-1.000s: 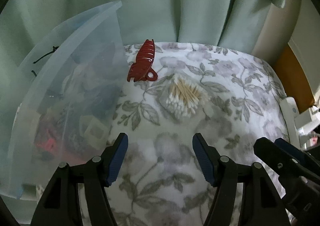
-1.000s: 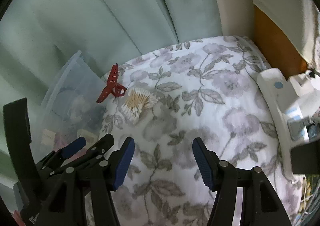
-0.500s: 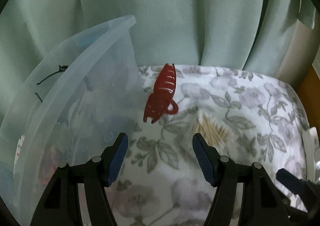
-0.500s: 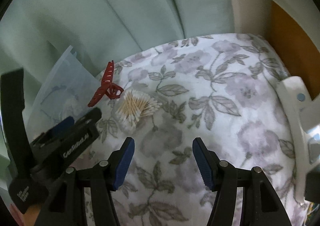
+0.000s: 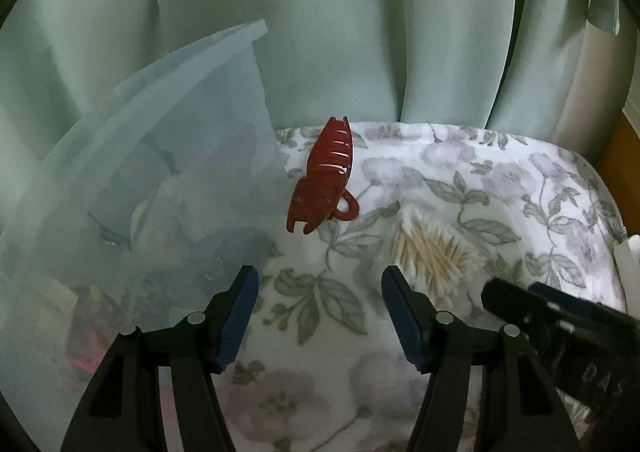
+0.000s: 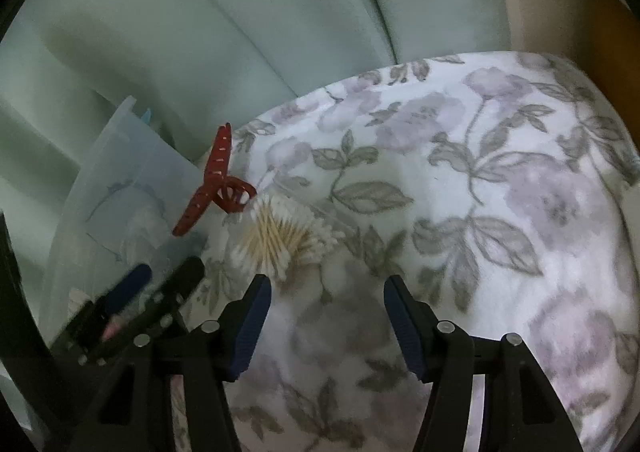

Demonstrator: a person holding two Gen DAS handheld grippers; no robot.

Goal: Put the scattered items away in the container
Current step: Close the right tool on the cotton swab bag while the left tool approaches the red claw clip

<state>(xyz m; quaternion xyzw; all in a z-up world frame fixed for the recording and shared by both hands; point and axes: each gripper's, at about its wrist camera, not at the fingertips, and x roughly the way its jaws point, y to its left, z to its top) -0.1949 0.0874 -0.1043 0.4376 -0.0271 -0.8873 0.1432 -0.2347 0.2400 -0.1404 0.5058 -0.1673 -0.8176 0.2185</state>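
Note:
A dark red hair claw point(image 5: 324, 176) lies on the floral blanket beside the translucent plastic container point(image 5: 160, 156), which holds several items. A pack of cotton swabs point(image 5: 428, 252) lies just right of the claw. My left gripper point(image 5: 319, 280) hovers short of the claw with its jaws closing and nothing between them. In the right wrist view the claw point(image 6: 218, 180) and swabs point(image 6: 284, 240) sit ahead and left of my right gripper point(image 6: 327, 286), which is open and holds nothing. The container point(image 6: 120, 180) is at its left, and the left gripper's fingers point(image 6: 148, 292) show beside it.
Pale green curtains point(image 5: 340, 32) hang right behind the blanket's far edge. The floral blanket point(image 6: 500, 192) stretches bare to the right. A white object point(image 5: 630, 252) and an orange-brown surface point(image 6: 612, 36) lie at the right margin.
Both grippers have moved forward and down toward the hair claw and the swabs, which now look larger and closer. Neither gripper has taken hold of anything.

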